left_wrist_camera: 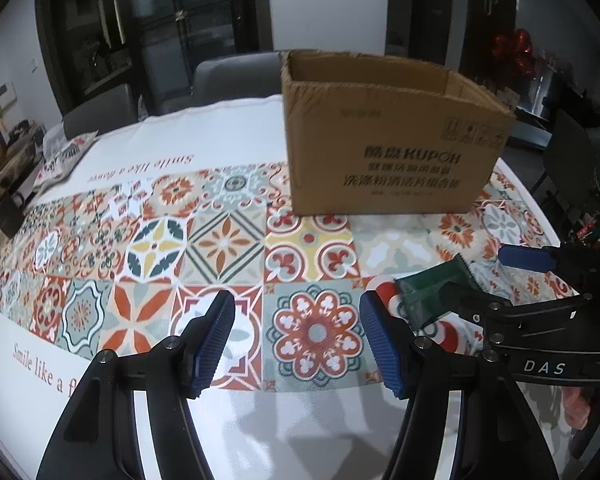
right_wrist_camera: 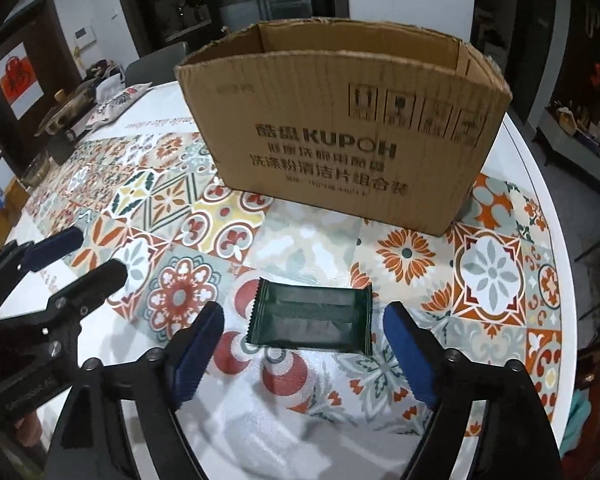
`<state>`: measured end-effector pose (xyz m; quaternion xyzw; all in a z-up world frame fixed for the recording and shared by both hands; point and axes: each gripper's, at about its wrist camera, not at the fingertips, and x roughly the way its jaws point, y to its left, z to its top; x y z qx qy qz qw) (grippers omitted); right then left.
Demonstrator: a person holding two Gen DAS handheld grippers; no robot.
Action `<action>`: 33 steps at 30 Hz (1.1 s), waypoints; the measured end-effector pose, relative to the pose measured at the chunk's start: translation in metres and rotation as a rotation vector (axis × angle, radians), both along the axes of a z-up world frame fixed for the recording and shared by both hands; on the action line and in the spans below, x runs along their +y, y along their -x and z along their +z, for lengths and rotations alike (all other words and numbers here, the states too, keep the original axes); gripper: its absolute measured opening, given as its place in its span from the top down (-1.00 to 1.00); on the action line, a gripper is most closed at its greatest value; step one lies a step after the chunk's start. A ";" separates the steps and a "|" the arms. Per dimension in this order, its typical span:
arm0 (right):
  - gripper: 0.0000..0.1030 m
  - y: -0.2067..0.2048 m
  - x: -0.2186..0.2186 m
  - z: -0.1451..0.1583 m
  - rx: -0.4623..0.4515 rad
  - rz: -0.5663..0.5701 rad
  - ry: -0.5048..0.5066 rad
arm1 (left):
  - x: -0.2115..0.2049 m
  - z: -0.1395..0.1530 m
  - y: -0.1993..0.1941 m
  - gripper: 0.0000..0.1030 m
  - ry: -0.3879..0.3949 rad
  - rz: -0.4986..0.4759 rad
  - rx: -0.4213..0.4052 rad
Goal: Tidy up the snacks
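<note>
A dark green snack packet (right_wrist_camera: 312,320) lies flat on the patterned tablecloth (right_wrist_camera: 404,256). My right gripper (right_wrist_camera: 304,332) stands open around it, a blue pad on either side, neither touching it. In the left wrist view the same packet (left_wrist_camera: 428,292) shows under the right gripper (left_wrist_camera: 496,280). Just left of it my left gripper (left_wrist_camera: 298,344) hangs open over the cloth with nothing between its fingers; it also appears in the right wrist view (right_wrist_camera: 100,252). An open-topped brown cardboard box (right_wrist_camera: 340,140) (left_wrist_camera: 392,140) stands upright behind the packet; its inside is hidden.
A white printed bag (left_wrist_camera: 66,156) and dishes sit at the table's far left. Grey chairs (left_wrist_camera: 228,76) stand behind the table. The round table's edge (right_wrist_camera: 556,216) curves close on the right, with dark furniture beyond.
</note>
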<state>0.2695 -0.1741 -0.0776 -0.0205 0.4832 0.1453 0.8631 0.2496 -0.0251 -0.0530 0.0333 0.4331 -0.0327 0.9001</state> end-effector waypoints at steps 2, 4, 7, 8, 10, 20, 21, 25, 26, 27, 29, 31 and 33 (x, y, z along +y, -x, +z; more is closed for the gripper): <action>-0.70 -0.001 0.002 -0.004 0.006 0.002 0.003 | 0.004 -0.005 -0.001 -0.24 -0.008 0.017 0.006; -0.70 -0.006 0.009 -0.015 0.022 0.013 0.043 | 0.008 -0.010 -0.002 -0.24 -0.013 0.027 0.015; -0.78 -0.010 0.018 -0.025 0.029 0.029 0.087 | 0.012 -0.018 -0.004 -0.24 -0.016 0.038 0.034; -0.81 -0.012 0.020 -0.027 0.033 0.032 0.101 | 0.012 -0.021 -0.004 -0.24 -0.016 0.040 0.039; -0.81 -0.015 0.024 -0.032 0.037 0.038 0.122 | 0.013 -0.026 -0.006 -0.24 -0.018 0.041 0.051; -0.81 -0.027 0.032 -0.052 0.079 0.016 0.180 | 0.012 -0.043 -0.016 -0.24 -0.026 0.050 0.088; -0.81 -0.029 0.033 -0.053 0.084 0.007 0.174 | 0.012 -0.045 -0.017 -0.24 -0.026 0.051 0.092; -0.81 -0.034 0.033 -0.058 0.102 -0.004 0.163 | 0.010 -0.049 -0.019 -0.24 -0.027 0.054 0.102; -0.81 -0.034 0.033 -0.059 0.101 -0.007 0.167 | 0.010 -0.050 -0.019 -0.24 -0.027 0.052 0.103; -0.81 -0.034 0.033 -0.061 0.099 -0.009 0.171 | 0.009 -0.050 -0.020 -0.24 -0.029 0.051 0.105; -0.80 -0.034 0.030 -0.062 0.098 -0.022 0.150 | 0.008 -0.051 -0.019 -0.24 -0.033 0.047 0.105; -0.72 -0.033 0.028 -0.061 0.094 -0.028 0.140 | 0.007 -0.051 -0.020 -0.24 -0.033 0.044 0.106; -0.39 -0.031 0.025 -0.057 0.073 -0.030 0.133 | 0.006 -0.050 -0.020 -0.24 -0.032 0.041 0.104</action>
